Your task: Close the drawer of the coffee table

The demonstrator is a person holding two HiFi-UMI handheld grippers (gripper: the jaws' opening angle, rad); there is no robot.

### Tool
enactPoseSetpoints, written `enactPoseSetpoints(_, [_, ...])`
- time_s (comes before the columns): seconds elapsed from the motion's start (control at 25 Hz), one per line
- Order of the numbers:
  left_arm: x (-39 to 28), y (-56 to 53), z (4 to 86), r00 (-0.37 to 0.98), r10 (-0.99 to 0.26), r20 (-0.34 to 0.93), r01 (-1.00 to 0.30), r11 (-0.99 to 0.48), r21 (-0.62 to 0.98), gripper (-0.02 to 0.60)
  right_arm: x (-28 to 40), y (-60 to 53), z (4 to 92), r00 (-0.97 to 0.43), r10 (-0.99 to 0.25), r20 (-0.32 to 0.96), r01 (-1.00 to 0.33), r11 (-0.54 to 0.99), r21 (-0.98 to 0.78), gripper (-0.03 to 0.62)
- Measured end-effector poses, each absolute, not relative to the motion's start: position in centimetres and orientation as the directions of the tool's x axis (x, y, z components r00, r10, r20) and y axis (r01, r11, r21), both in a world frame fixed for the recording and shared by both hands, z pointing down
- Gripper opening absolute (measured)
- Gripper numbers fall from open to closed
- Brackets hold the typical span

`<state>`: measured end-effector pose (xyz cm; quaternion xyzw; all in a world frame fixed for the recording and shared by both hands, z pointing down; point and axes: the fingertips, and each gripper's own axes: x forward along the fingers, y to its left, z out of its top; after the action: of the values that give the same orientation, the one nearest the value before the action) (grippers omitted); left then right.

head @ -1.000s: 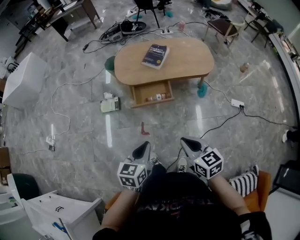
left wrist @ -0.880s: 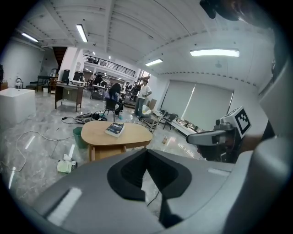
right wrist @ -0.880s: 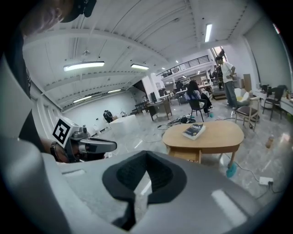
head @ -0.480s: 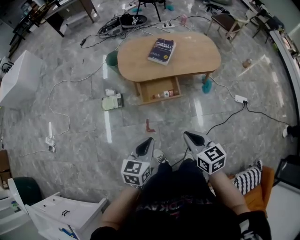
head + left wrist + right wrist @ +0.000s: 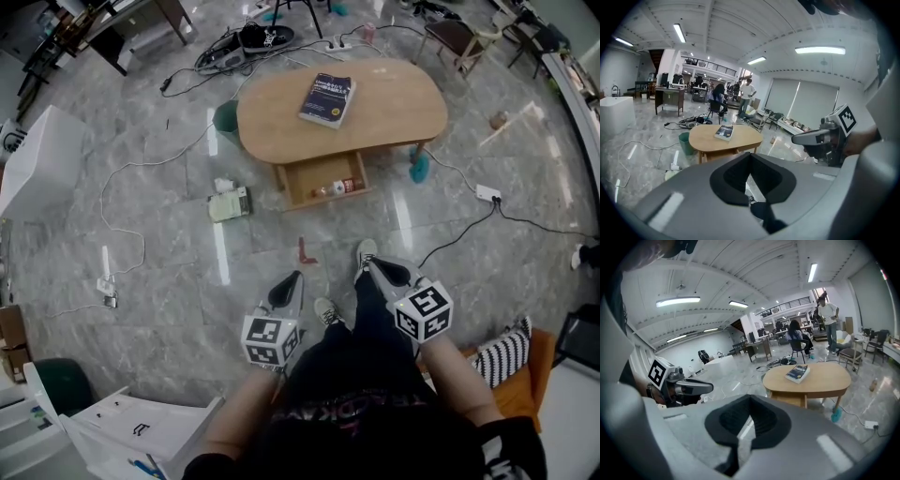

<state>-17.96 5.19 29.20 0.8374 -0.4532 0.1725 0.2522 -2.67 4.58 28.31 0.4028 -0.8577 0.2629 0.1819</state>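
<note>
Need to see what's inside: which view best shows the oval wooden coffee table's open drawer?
Head view: it looks down into the pulled-out wooden drawer, showing a small bottle-like item inside. Both gripper views show only its front under the tabletop, interior hidden.

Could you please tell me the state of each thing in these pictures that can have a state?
drawer: pulled open, far from both grippers.
bottle: lying on its side in the drawer.
book: closed, flat on the coffee table.
left gripper: shut, empty.
right gripper: shut, empty.
</note>
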Motion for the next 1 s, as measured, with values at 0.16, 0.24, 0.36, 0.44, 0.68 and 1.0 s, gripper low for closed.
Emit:
enactPoseSetpoints(0.16, [-18.2,3.3,30.2,0.490,-0.696,0.525,-0.870,-0.429,0.243,-0.002,-2.1,2.8,29.2,-0.617,-0.569,0.544,-0.773,0.565,-0.287,0.000])
enactPoseSetpoints(0.24, [-18.1,1.9,30.7,0.469,-0.708,0.529,-0.882,-0.406,0.239,-0.002,-1.5,1.3,29.7,-0.622,-0.554,0.553,-0.766,0.577,-0.284,0.000])
enactPoseSetpoints(0.36, [-17.6,0.2,32.0,0.448,-0.708,0.547,-0.893,-0.380,0.239,-0.002,-0.4,-1.0,31.0,-0.622,-0.539,0.567,-0.761,0.585,-0.279,0.000])
enactPoseSetpoints(0.44, [-17.5,-1.0,33.2,0.437,-0.704,0.560,-0.899,-0.368,0.239,-0.002,0.1,-2.6,32.4,-0.622,-0.527,0.579,-0.760,0.584,-0.285,0.000])
enactPoseSetpoints(0.68, [-16.9,-5.6,38.6,0.403,-0.704,0.585,-0.915,-0.325,0.239,-0.002,1.0,-7.3,37.9,-0.622,-0.464,0.631,-0.738,0.617,-0.274,0.000])
enactPoseSetpoints(1.0, [-16.6,-11.5,48.1,0.391,-0.701,0.596,-0.920,-0.301,0.250,-0.002,1.8,-12.8,47.7,-0.595,-0.479,0.645,-0.740,0.639,-0.208,0.000])
